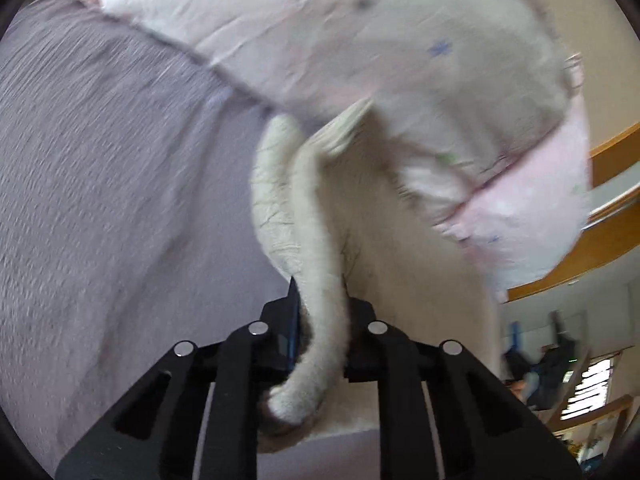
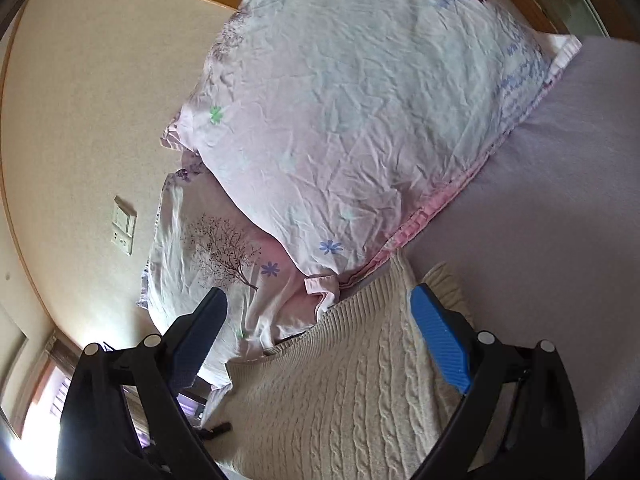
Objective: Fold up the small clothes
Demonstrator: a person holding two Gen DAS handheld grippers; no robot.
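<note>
Left wrist view: left claw [image 1: 320,312] clenched on cream sweater [image 1: 316,320]; right claw [image 2: 320,336] spread wide above it.

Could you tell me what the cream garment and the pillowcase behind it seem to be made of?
The cream garment looks like a chunky knit, probably wool or acrylic: raised cable braids and ribbed rows show plainly. The pillowcase looks like thin woven cotton, matte, with fine sharp creases and a printed flower pattern. The exact fibre of either cannot be told.

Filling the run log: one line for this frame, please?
task: fold | left gripper: shut on cream knit sweater | right gripper: open above sweater | surface: lilac bedsheet | nearby: floral pillow
</note>
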